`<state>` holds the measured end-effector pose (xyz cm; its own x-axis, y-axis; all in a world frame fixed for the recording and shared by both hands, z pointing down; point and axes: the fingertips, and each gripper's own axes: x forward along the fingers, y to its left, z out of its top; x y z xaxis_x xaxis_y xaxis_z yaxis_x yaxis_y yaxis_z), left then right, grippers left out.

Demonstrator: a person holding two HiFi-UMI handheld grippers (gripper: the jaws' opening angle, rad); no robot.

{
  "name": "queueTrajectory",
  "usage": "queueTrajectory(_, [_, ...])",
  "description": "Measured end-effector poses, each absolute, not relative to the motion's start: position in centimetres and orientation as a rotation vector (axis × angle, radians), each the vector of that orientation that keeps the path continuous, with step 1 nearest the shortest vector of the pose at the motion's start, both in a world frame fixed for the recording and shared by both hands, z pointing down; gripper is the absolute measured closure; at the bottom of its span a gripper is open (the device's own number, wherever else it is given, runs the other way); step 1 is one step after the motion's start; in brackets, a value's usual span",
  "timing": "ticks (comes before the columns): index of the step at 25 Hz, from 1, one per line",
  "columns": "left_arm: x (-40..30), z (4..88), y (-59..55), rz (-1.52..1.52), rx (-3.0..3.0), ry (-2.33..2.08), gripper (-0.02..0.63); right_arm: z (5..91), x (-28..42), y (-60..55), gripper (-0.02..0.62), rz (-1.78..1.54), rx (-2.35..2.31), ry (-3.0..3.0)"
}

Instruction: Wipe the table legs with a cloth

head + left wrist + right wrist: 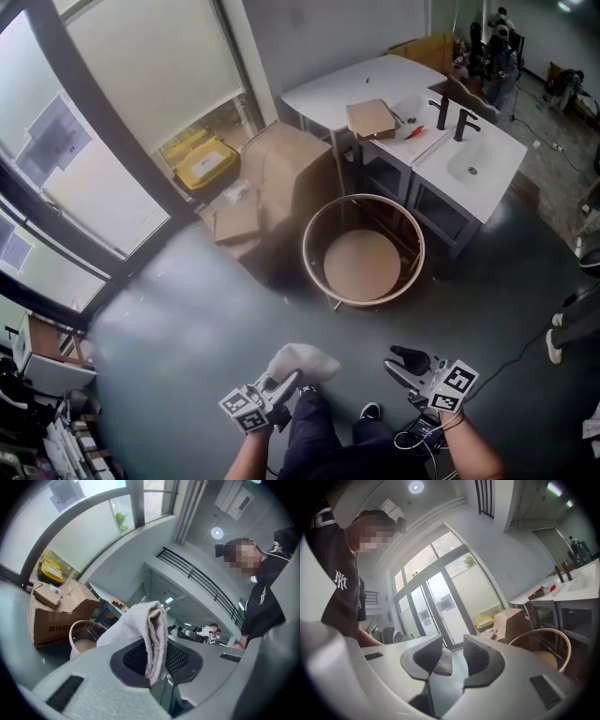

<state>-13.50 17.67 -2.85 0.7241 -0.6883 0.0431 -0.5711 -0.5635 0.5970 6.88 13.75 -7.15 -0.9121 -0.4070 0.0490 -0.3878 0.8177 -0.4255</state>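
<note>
My left gripper (281, 384) is at the bottom of the head view, shut on a folded white cloth (302, 361) that sticks up from its jaws. In the left gripper view the cloth (143, 625) hangs pinched between the two dark pads. My right gripper (396, 364) is held beside it to the right, open, with nothing pressed between its jaws (452, 656). The round wooden table (363, 248) with a raised rim stands on the floor ahead of both grippers, its thin legs mostly hidden under the top. It also appears in the gripper views as a round table (543, 644) and a round table (84, 632).
Cardboard boxes (281, 178) stand left of the round table. White counters with sink basins and black taps (469, 159) lie behind it. A yellow crate (202, 161) sits by the window wall. Another person's shoe (555, 345) is at the right, with grey floor between.
</note>
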Motion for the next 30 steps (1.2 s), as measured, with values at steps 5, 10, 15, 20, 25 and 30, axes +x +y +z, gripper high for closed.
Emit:
queueTrajectory(5, [-17.9, 0.3, 12.8, -0.223, 2.324, -0.859, 0.558, -5.8, 2.9, 8.7, 0.489, -0.706, -0.767, 2.977])
queueTrajectory(10, [-23.1, 4.1, 7.3, -0.199, 2.336, -0.757, 0.558, -4.0, -2.0, 3.8, 0.486, -0.705, -0.902, 3.000])
queueTrajectory(15, [-24.7, 8.3, 3.5, -0.124, 2.385, -0.700, 0.558, -1.4, -3.0, 0.9, 0.468, -0.664, -0.994, 3.021])
queueTrajectory(20, [-21.0, 11.4, 1.6, -0.115, 2.396, -0.680, 0.558, 4.2, -2.0, -0.2, 0.466, -0.633, -0.962, 3.074])
queueTrajectory(25, [-15.2, 16.0, 1.8, -0.033, 2.403, -0.743, 0.558, 10.9, 1.9, 0.2, 0.466, -0.708, -0.819, 3.122])
queueTrajectory(30, [-8.7, 18.9, 2.2, -0.077, 2.384, -0.843, 0.558, 15.8, 9.2, -0.8, 0.468, -0.763, -0.729, 3.120])
